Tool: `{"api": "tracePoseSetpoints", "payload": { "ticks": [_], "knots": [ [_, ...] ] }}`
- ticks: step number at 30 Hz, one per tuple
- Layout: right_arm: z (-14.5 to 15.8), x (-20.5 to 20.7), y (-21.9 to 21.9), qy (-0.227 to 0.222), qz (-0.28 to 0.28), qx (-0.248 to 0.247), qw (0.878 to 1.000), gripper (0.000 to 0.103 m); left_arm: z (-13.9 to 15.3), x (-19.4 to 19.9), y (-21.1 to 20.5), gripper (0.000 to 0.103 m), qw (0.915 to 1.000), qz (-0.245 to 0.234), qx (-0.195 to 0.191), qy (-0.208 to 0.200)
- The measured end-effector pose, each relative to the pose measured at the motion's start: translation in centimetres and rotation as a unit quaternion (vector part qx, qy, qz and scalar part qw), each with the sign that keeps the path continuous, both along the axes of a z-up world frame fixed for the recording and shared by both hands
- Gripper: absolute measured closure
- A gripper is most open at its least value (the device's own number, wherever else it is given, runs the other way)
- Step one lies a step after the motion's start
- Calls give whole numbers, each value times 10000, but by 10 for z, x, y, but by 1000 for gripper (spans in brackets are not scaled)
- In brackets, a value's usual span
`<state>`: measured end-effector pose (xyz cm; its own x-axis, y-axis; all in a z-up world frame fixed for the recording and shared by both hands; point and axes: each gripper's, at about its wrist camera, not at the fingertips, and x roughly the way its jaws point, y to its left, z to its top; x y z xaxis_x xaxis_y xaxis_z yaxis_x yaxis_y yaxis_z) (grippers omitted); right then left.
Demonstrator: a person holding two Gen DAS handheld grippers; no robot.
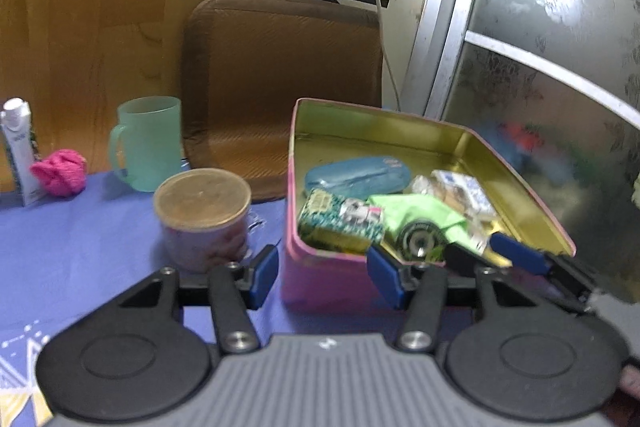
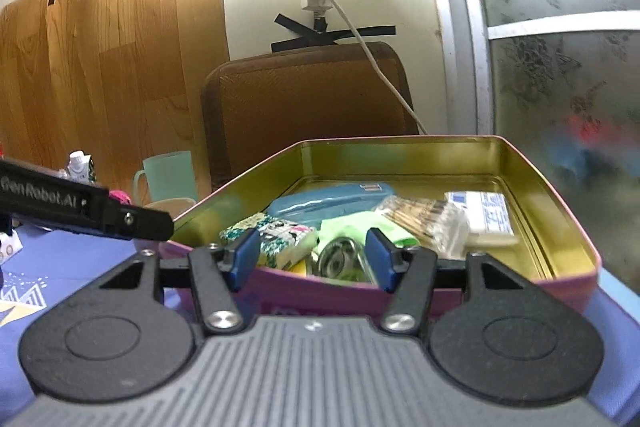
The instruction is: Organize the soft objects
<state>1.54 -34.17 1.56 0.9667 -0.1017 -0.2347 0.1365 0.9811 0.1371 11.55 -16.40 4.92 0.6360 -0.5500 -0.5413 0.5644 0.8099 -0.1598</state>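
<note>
A pink tin (image 1: 320, 287) with a gold inside stands on the purple cloth; in the right wrist view its near wall (image 2: 500, 293) shows. It holds a green cloth (image 1: 416, 213) (image 2: 360, 227), a patterned packet (image 1: 340, 215) (image 2: 276, 233), a blue case (image 1: 356, 175) (image 2: 328, 201), a metal roll (image 1: 420, 241) (image 2: 340, 259) and wrapped packs (image 2: 476, 217). A pink knitted ball (image 1: 60, 173) lies far left. My left gripper (image 1: 322, 271) is open at the tin's near wall. My right gripper (image 2: 310, 259) is open and empty over the tin's near rim.
A lidded cup (image 1: 202, 215) stands just left of the tin. A green mug (image 1: 146, 143) and a white tube (image 1: 18, 151) stand further back left. A brown cushion (image 1: 280, 87) leans on the wall behind. A frosted door (image 1: 560, 67) is on the right.
</note>
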Motion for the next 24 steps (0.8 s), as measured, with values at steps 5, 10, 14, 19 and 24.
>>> {"api": "tracePoseSetpoints", "payload": {
  "ticks": [5,10,14,19,24],
  "knots": [
    [3,-22,1,-50,-134,72,9999,42,-3,-18,6,51,9998,-24,185,6],
    [9,-40,-5,-67,-259,255,9993,42,-4,-33,4,48,9990,-3,454,16],
    [14,-52,-9,-29,-301,431,9986,36,-4,-43,5,35,9981,117,610,-13],
    [16,-60,-13,70,-360,666,9971,31,-5,-49,9,19,9963,315,795,41],
    [22,-63,-19,127,-327,962,9947,27,-2,-58,15,1,9941,491,951,-191]
  ]
}}
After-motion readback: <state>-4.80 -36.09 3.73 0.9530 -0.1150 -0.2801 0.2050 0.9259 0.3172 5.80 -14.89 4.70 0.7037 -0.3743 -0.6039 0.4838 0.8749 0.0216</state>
